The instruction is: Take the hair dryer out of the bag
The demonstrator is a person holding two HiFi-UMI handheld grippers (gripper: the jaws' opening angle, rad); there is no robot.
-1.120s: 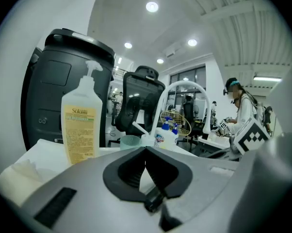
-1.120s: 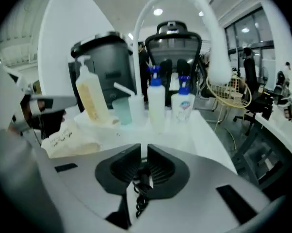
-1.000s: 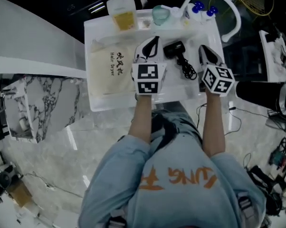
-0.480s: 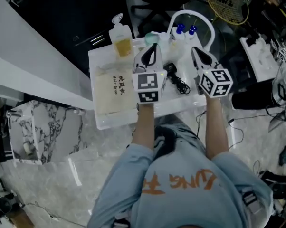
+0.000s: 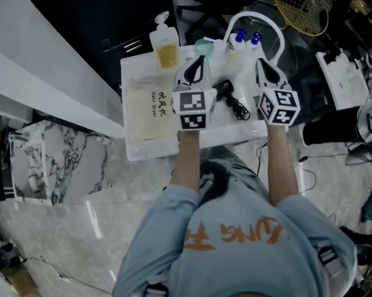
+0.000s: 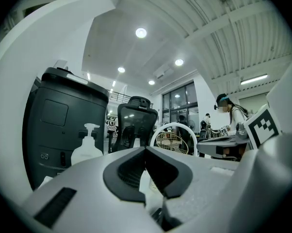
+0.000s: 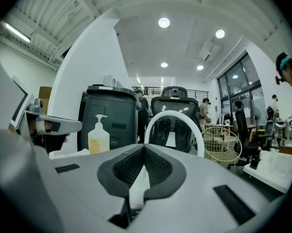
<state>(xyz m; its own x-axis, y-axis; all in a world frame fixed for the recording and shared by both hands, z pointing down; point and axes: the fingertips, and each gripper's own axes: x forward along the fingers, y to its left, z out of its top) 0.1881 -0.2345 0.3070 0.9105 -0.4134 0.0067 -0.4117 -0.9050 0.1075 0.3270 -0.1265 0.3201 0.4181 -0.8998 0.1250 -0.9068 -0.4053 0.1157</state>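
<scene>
head view dim, murky at its edges — gripper views fisheye-bent, black-rimmed, under bright ceiling lights [image 6: 140, 32].

Bright workroom under round recessed ceiling lights [image 7: 164, 22].
A black high-backed office chair [image 7: 174, 111] stands beyond the white table [image 5: 135, 151]; pale marbled floor [image 5: 68, 221]; tall dark-framed windows [image 6: 181, 103] at the far wall.

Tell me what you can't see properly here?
- Black hair dryer: small and dark in the head view; the left gripper and right gripper block it in their own views.
- Cream cloth bag, head view: too small to tell whether it is open.
- Blue-capped bottles, head view: too small to identify.
</scene>
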